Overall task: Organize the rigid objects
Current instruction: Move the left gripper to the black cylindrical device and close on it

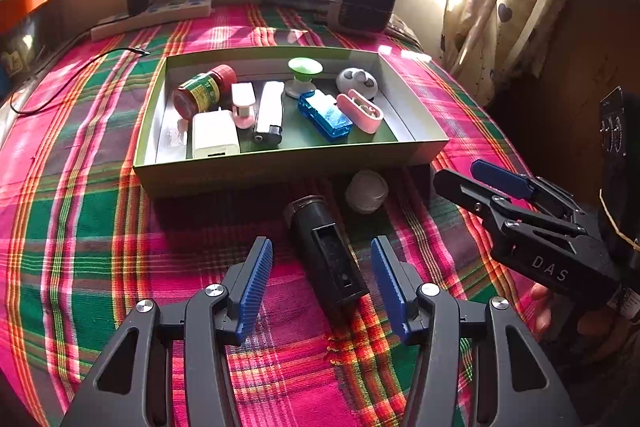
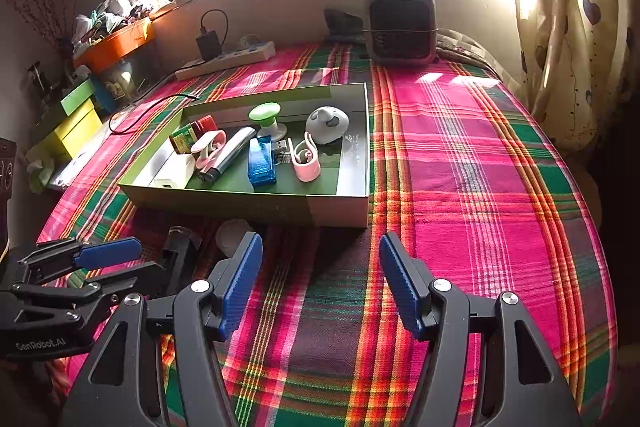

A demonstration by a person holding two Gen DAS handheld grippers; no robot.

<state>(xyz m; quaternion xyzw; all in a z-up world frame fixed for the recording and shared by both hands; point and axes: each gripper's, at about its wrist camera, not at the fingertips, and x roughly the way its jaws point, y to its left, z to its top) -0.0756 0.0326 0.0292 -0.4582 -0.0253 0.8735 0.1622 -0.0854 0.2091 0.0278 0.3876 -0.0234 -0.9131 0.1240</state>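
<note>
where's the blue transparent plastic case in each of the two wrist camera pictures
Left wrist: the blue transparent plastic case lies right of centre in the green cardboard tray, left of the pink clip.
Right wrist: the same case sits mid-tray, near the front wall.
Shared landmark: the green mushroom-shaped stand behind it.

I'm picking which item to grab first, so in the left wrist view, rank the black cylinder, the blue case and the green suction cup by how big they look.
1. black cylinder, clearly largest, though it lies nearest the camera.
2. blue case.
3. green suction cup, close to the blue case in apparent size and farther back, so their order is unsure.
</note>
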